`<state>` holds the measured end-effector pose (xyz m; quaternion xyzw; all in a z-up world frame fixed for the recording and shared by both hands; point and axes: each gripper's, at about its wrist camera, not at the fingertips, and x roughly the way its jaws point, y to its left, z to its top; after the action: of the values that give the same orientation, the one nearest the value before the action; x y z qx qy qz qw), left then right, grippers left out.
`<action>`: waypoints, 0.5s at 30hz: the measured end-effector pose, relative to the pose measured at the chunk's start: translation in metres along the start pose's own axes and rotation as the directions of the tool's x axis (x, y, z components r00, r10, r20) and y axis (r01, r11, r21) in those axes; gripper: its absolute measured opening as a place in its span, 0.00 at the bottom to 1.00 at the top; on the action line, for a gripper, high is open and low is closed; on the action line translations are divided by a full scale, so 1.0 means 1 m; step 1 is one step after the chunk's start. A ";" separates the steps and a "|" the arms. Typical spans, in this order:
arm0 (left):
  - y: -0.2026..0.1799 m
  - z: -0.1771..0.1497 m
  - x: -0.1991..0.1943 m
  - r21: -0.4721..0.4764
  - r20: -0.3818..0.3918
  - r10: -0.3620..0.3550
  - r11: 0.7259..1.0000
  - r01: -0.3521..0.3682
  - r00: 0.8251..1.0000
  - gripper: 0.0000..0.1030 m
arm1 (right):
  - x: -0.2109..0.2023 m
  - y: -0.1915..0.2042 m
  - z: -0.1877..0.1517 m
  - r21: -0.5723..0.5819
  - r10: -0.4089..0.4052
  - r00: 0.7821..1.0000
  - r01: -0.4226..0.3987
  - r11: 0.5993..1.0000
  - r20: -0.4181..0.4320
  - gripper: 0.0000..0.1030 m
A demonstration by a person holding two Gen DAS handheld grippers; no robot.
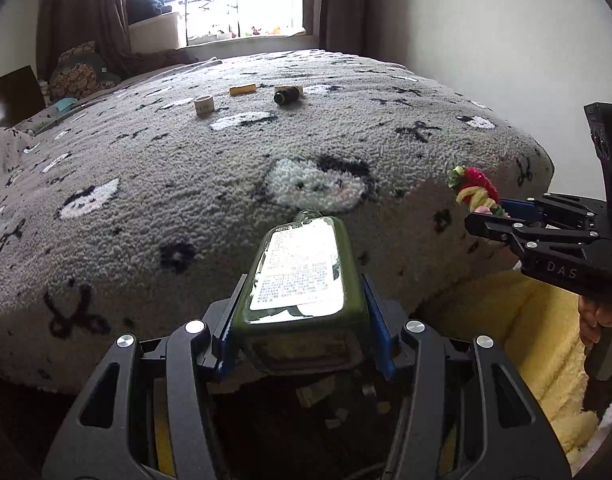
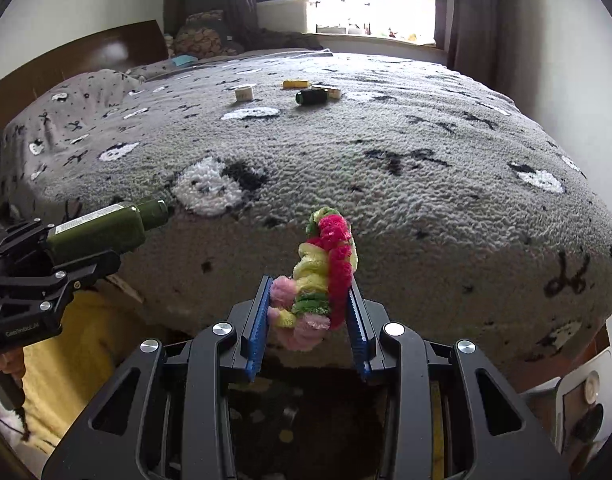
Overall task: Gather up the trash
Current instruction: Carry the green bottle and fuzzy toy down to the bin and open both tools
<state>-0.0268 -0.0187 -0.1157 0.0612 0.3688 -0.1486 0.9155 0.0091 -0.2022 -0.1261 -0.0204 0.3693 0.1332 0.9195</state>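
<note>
1. The green bottle (image 1: 302,280), flat-sided with a white printed label, sits between the blue pads of the left tool (image 1: 302,320), which pinches it across its lower body near the base; its neck points forward, away from the tool. It looks rigid with smooth, glossy sides, so I judge it slippery and likely to pivot if gripped only at one end; the flat side faces are the best hold.
2. The fluffy scrunchie (image 2: 322,280), in pink, red, yellow and green, is squeezed between the pads of the right tool (image 2: 312,308), which are drawn in on it. It looks soft, light and compressible, so I judge a firm pinch through the bulk is safe; a loose edge hold could slip out.
3. Both tools hover in front of the near edge of the bed, the right tool's load just right of the left one's.
4. Well ahead of both tools, on the grey patterned bedspread (image 1: 154,184), lie a small cream tape roll (image 1: 204,105), a yellow box (image 1: 243,89) and a dark bottle on its side (image 1: 287,95), near one another.
5. Below the tools is a dark bin (image 2: 298,424) with scraps inside, probably the drop point.
</note>
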 end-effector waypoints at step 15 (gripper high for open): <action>0.000 -0.081 0.055 -0.091 -0.239 -0.052 0.995 0.031 0.970 0.49 | 0.039 0.019 -0.044 0.010 0.066 0.983 -0.066 0.998 -0.169 0.35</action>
<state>-0.0430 -0.0134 -0.2120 0.0312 0.4847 -0.1430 0.8623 0.0021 -0.1804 -0.1835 -0.0176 0.4468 0.1606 0.8799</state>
